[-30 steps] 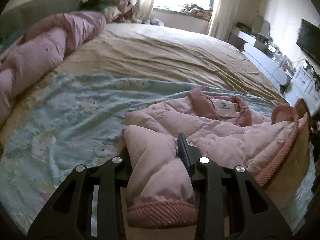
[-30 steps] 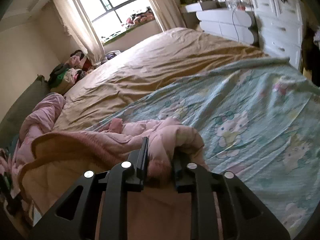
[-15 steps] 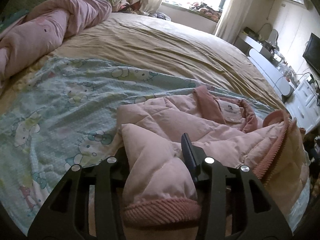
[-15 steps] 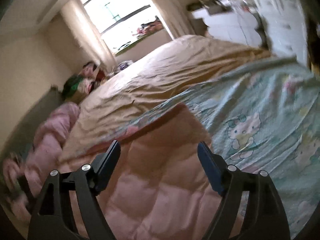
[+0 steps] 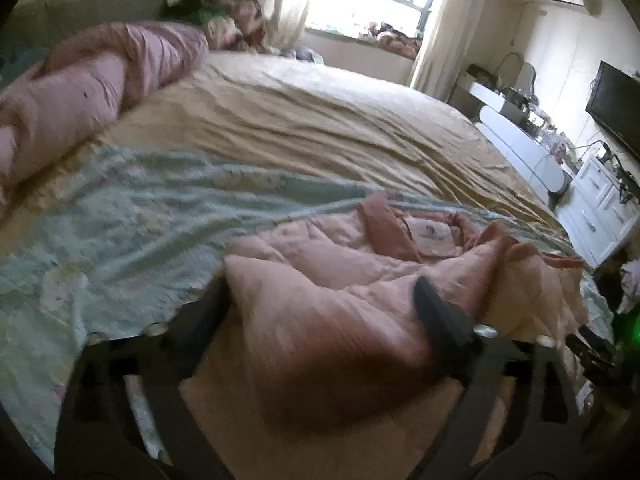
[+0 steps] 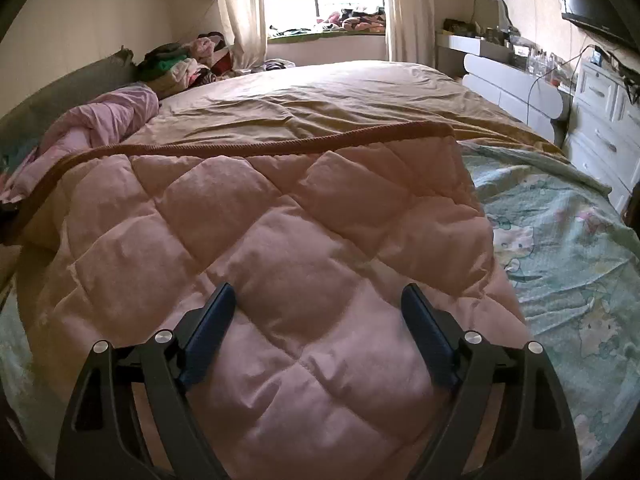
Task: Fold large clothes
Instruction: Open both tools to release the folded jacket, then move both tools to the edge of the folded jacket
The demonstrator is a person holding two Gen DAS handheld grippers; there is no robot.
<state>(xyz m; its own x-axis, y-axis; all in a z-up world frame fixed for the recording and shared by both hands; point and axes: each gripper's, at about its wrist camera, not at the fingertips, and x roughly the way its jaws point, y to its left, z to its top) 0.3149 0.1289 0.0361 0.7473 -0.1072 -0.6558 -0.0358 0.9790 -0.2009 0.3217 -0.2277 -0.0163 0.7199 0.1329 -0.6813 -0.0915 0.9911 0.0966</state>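
Observation:
A pink quilted puffer jacket (image 5: 340,264) with ribbed trim lies on the bed's blue cartoon-print sheet (image 5: 120,216). In the left wrist view its collar and label point away, and a sleeve lies between the wide-apart fingers of my left gripper (image 5: 320,300); the view is blurred. In the right wrist view the jacket's quilted back (image 6: 280,220) lies flat, with its ribbed hem (image 6: 256,146) at the far edge. My right gripper (image 6: 318,300) is open and empty just above the jacket.
A tan bedspread (image 6: 320,96) covers the far bed. A rolled pink duvet (image 5: 80,92) and piled clothes (image 6: 180,64) lie at the headboard side. White drawers (image 6: 600,132) and a desk stand along the right wall, with a TV (image 5: 616,104) above.
My left gripper has opened and let go of the sleeve. My right gripper had let go of the jacket half a second ago and has pulled back; the jacket's back now lies flat.

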